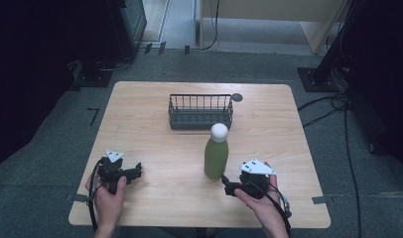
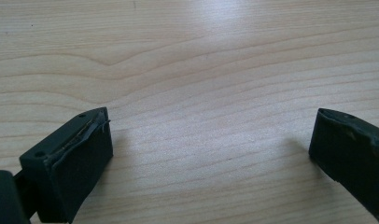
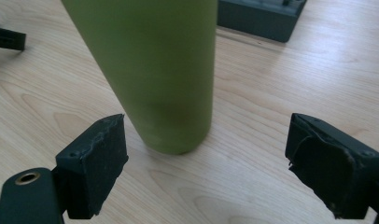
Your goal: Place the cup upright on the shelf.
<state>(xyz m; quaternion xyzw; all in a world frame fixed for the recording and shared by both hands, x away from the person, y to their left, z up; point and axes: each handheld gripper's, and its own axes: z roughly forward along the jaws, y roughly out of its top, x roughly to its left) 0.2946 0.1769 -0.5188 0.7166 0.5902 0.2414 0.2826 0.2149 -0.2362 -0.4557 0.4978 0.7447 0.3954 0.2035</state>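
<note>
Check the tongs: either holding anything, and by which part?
Nothing held. Right tongs stand open just short of the green bottle; left tongs open over bare table.

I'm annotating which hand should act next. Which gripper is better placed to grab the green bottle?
Right. The right gripper sits just beside the bottle, jaws open and facing its base. The left gripper lies farther off, its jaws facing bare table.

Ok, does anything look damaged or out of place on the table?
The bottle stands upright and the basket sits square. One oddity: the black pads on the right gripper look torn and ragged at the edges. Nothing spilled.
</note>
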